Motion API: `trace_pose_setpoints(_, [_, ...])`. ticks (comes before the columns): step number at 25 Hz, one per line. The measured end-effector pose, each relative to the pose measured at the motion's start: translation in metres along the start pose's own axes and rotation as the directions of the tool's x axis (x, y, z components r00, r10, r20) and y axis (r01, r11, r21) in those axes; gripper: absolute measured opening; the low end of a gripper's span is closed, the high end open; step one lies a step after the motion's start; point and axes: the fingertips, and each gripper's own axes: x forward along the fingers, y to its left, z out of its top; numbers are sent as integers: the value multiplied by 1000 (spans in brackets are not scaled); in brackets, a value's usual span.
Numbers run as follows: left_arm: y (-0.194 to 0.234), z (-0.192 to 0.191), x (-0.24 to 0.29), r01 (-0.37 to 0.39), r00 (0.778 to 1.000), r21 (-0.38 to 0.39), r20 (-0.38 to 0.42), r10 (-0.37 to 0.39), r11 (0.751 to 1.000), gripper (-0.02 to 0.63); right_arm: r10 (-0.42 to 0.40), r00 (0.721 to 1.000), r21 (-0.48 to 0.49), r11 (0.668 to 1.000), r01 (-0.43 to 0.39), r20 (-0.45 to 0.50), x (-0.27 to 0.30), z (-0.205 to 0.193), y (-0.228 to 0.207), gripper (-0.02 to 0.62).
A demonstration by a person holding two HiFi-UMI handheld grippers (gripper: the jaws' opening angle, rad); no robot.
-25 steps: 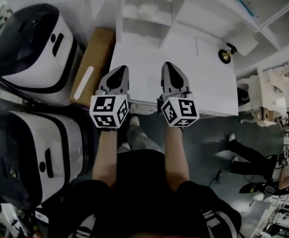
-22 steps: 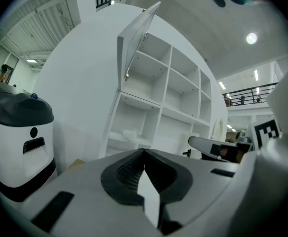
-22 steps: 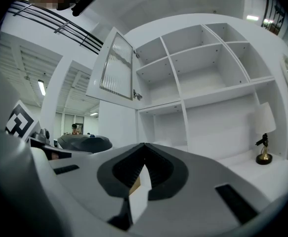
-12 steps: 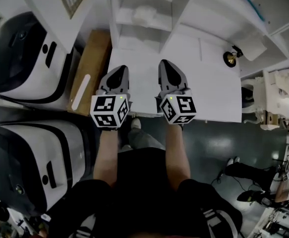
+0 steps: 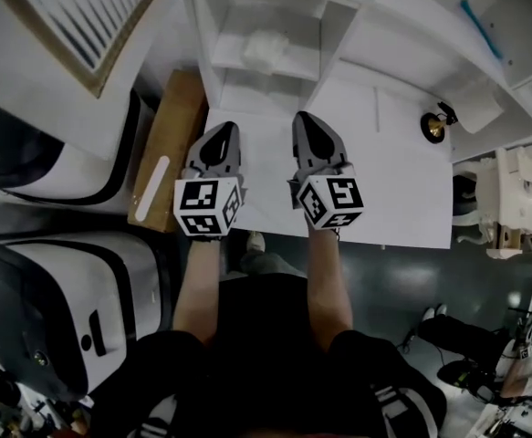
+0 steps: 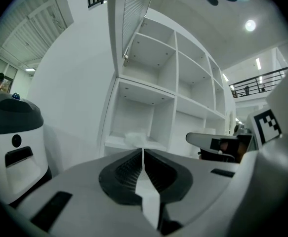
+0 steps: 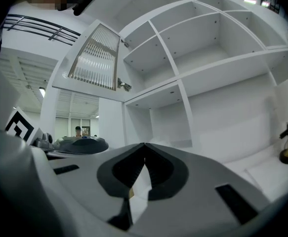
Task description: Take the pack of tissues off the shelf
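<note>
Task not begun. Pack of tissues (image 5: 267,51) untouched in left-column cell of shelf (image 5: 336,42). Left tool (image 5: 224,131) and right tool (image 5: 306,122) both closed, empty, short of shelf. Reach, grasp and lift-out all remain.

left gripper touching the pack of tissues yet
Apart. The head view shows the left gripper over the desk, a plain gap short of the pack of tissues in the shelf.
</note>
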Motion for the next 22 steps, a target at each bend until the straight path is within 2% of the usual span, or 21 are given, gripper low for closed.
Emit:
trace_pose_setpoints(10, [3,7,46,11,999,46,35,-13,999,17,119,993,-3,993,-119,-15,36,-4,-22,18])
trace_pose_setpoints(13, [9,14,58,16,998,48,53,-19,999,89,133,991,-7,991,-133,-28,41,-9,-24,18])
trace_pose_setpoints(15, [10,20,69,22,998,59,63,-26,998,110,137,990,-6,990,-138,-32,44,-10,-28,18])
trace_pose_setpoints(22, [20,32,109,41,998,116,52,-47,992,141,147,989,3,989,-147,-30,50,-9,-37,18])
